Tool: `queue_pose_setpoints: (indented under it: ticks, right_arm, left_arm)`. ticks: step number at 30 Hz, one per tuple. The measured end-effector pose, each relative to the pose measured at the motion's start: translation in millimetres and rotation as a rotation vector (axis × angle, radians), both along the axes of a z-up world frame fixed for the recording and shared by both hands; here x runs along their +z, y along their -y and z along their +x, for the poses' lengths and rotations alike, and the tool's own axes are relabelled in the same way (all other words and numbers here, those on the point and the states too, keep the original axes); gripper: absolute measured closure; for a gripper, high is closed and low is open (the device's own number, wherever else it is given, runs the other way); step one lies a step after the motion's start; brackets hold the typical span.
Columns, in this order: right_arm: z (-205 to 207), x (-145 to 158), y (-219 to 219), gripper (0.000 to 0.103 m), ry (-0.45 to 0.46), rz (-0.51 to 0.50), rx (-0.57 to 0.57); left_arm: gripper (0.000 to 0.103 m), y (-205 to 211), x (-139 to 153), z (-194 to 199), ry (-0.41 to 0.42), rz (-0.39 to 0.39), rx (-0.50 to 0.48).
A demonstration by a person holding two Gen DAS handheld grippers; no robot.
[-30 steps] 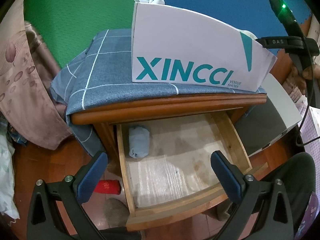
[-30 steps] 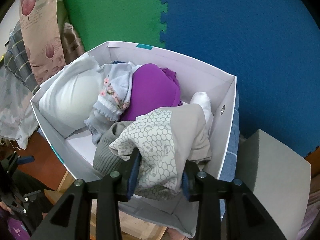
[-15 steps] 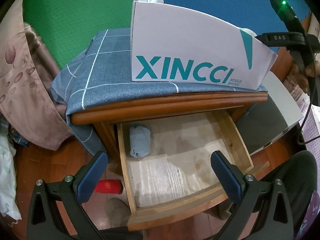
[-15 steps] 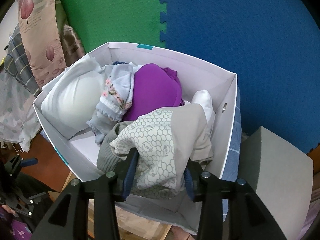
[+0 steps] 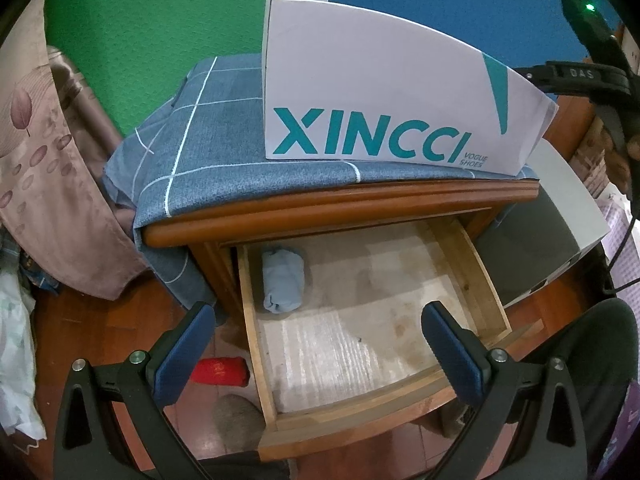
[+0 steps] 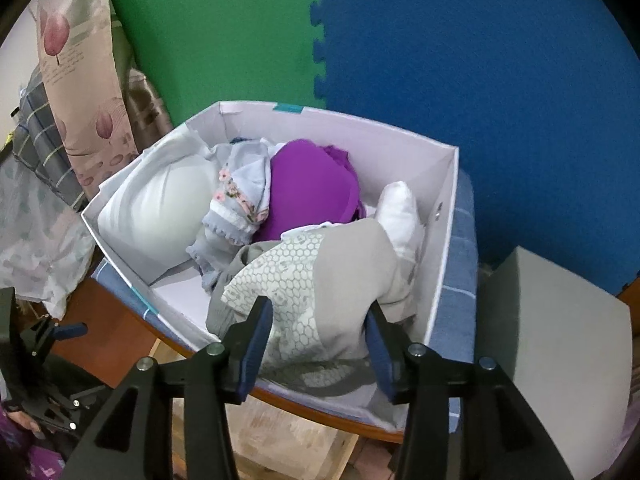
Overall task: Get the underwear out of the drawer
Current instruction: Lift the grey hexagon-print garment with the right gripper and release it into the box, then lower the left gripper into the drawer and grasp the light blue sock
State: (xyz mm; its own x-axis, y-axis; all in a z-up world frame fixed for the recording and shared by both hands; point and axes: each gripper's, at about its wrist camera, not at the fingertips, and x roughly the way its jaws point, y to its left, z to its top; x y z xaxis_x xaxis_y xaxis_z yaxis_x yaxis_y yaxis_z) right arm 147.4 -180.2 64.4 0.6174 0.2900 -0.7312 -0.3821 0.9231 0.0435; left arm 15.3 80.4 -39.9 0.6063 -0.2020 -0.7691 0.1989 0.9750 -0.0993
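Our right claw (image 6: 318, 336) has just been opening: a second ago its two pads pinched the gray undies (image 6: 320, 292) tight, and now they stand wider apart, with the cloth lying between them and over the near edge of the white box (image 6: 444, 240). We cannot tell if the pads are touching it or not. The gray undies have sunk a bit and spread out. Past them, farther from our claw, we count one purple piece (image 6: 312, 192), one pale blue piece with flowers (image 6: 240, 196) and two white pieces, one far left (image 6: 160, 208) and one to the right (image 6: 400, 212). Our left claw (image 5: 316, 344) has not moved; it hangs wide open with nothing between its two blue pads, right above the open drawer (image 5: 476, 264). In the drawer we count one thing, a rolled blue undie (image 5: 282, 280), lying ahead of the claw and a little to the left, by the drawer's left wall. One box sits on the blue cloth (image 5: 224, 160) on top of the stand, farther ahead. One red thing (image 5: 220, 372) lies on the floor, just beside the left pad.
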Motion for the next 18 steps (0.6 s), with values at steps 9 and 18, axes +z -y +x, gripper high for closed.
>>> queue_pose_setpoints:
  ticks: [9, 18]
  right_arm:
    - [-82, 1, 58, 0.055, 0.162, 0.304, -0.080]
    - [-139, -60, 152, 0.054, 0.099, 0.598, -0.324]
  left_arm:
    - [0.001, 0, -2, 1, -0.005, 0.018, 0.001]
    - [0.001, 16, -9, 2, -0.019, 0.096, -0.028]
